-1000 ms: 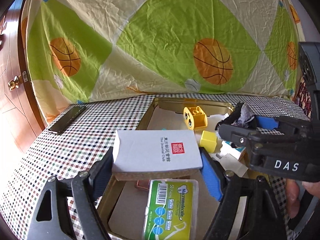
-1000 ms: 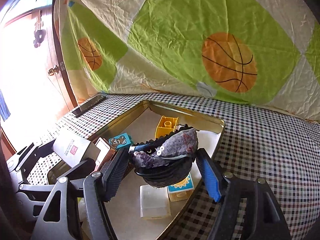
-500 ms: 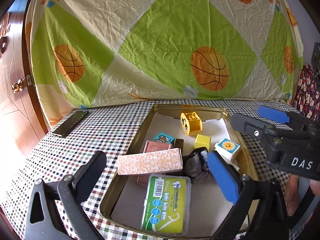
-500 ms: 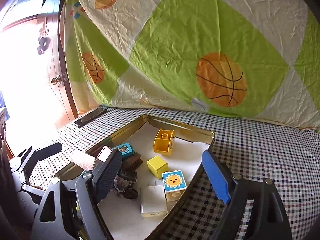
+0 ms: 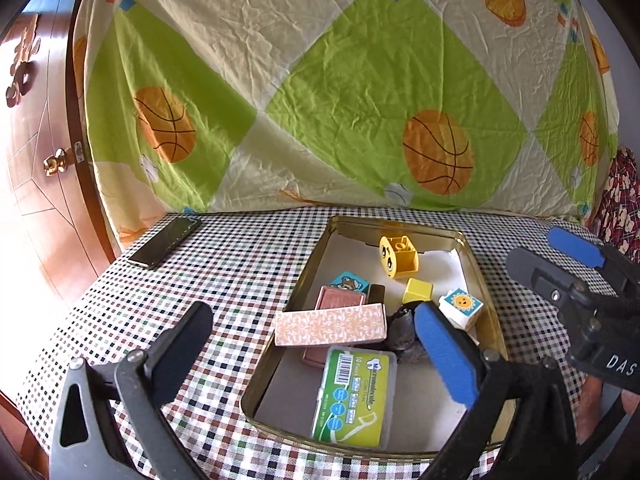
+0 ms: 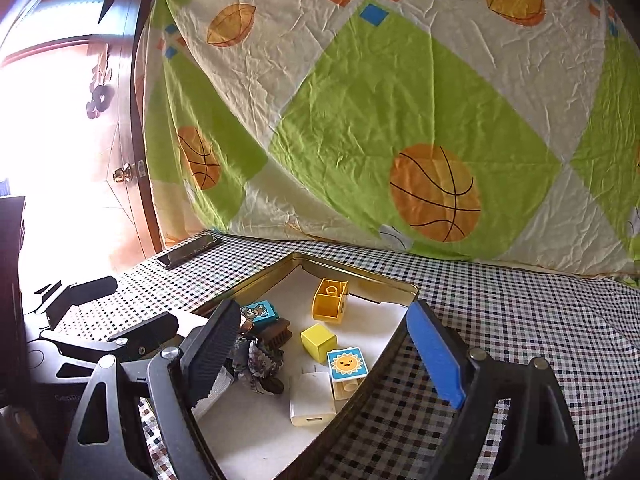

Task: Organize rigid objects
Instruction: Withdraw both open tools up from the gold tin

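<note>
Two tools are in my hands, and both have just been opening. My left tool point(image 5: 316, 344) stands with its jaws wide apart, nothing pressed between the pads; the patterned pink box point(image 5: 330, 325) lies loose below the gap, tilted across the gold tin tray's point(image 5: 311, 264) left rim and resting on a brown-pink box point(image 5: 340, 299). My right tool point(image 6: 326, 356) is also spread apart and grips nothing; the dark crumpled bundle point(image 6: 258, 364) sits free on the tray floor at about eight o'clock from that gap.

The tray rests on the checked worktop point(image 5: 224, 276). Inside it, seen from the left wrist: a green floss-pick case point(image 5: 354, 394) at six o'clock, nearest me; a yellow face brick point(image 5: 398, 256) at twelve o'clock near the far wall; a small yellow cube point(image 5: 418, 290) just below it; a sun-printed block point(image 5: 461, 306) at three o'clock by the right rim; a teal bear brick point(image 5: 347, 282) at about ten o'clock, touching the brown-pink box. The right wrist view also shows a white charger plug point(image 6: 312, 400) beside the sun block.

A black phone point(image 5: 166, 242) lies on the worktop well apart from the tray, at ten o'clock.
</note>
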The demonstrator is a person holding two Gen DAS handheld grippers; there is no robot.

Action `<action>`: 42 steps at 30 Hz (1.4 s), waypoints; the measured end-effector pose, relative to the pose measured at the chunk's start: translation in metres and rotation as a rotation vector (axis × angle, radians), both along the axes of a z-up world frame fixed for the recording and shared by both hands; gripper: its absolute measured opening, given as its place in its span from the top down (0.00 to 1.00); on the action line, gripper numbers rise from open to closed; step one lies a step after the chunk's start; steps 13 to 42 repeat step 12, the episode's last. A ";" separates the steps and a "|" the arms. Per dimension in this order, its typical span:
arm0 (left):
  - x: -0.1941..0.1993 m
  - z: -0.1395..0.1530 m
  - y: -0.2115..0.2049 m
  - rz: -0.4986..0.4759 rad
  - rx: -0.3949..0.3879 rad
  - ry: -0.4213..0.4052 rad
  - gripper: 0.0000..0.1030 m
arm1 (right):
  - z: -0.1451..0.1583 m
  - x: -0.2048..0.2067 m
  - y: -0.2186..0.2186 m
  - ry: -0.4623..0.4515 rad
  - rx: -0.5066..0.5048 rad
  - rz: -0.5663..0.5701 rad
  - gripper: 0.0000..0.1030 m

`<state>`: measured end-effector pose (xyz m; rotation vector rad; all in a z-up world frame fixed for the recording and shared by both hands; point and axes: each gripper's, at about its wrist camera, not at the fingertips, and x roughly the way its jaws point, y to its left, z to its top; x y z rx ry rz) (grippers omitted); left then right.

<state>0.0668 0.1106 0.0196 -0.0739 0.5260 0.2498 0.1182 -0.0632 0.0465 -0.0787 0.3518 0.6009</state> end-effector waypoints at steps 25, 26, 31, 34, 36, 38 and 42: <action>-0.004 -0.007 -0.011 0.003 0.029 -0.022 0.01 | -0.002 -0.017 0.001 -0.050 -0.029 0.020 0.16; -0.004 -0.007 -0.011 0.003 0.029 -0.022 0.01 | -0.002 -0.017 0.001 -0.050 -0.029 0.020 0.16; -0.004 -0.007 -0.011 0.003 0.029 -0.022 0.01 | -0.002 -0.017 0.001 -0.050 -0.029 0.020 0.16; -0.004 -0.007 -0.011 0.003 0.029 -0.022 0.01 | -0.002 -0.017 0.001 -0.050 -0.029 0.020 0.16; -0.004 -0.007 -0.011 0.003 0.029 -0.022 0.01 | -0.002 -0.017 0.001 -0.050 -0.029 0.020 0.16; -0.004 -0.007 -0.011 0.003 0.029 -0.022 0.01 | -0.002 -0.017 0.001 -0.050 -0.029 0.020 0.16; -0.004 -0.007 -0.011 0.003 0.029 -0.022 0.01 | -0.002 -0.017 0.001 -0.050 -0.029 0.020 0.16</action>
